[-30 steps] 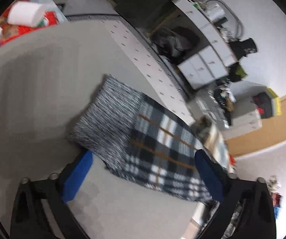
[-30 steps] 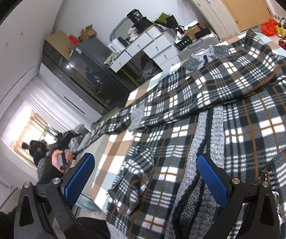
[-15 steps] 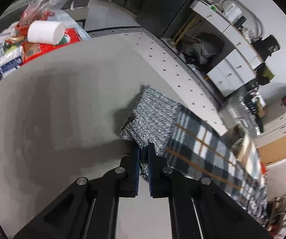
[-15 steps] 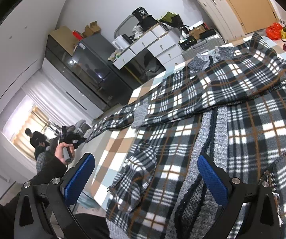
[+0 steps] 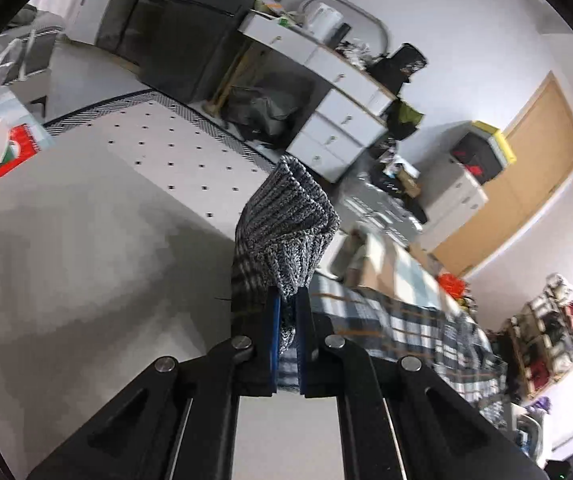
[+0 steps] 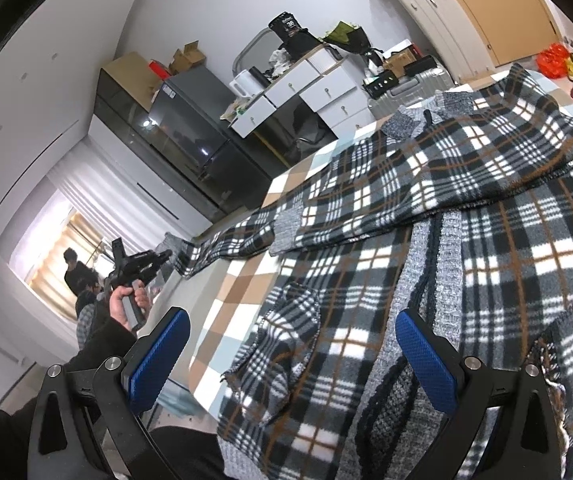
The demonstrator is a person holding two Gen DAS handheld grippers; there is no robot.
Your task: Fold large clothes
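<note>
Cloth and finishes
A fleecy plaid jacket (image 6: 438, 216) with rib-knit cuff (image 5: 286, 216) is shown; blue pads (image 6: 426, 360) are seen textured, matt.

Left gripper (image 5: 287, 312) pinches the knit cuff (image 5: 286, 216).

From my left wrist camera, the left gripper (image 5: 287, 312) sits low and central, with a knitted cuff (image 5: 286, 224) between its pads, rising in front. The table (image 5: 86, 248) spreads left of it; the rest of the garment (image 5: 406, 328) trails right. From my right wrist camera, the right gripper (image 6: 290, 364) hangs over the garment, which lies across the bed (image 6: 238, 292). Drawers (image 6: 326, 92) stand behind.
</note>
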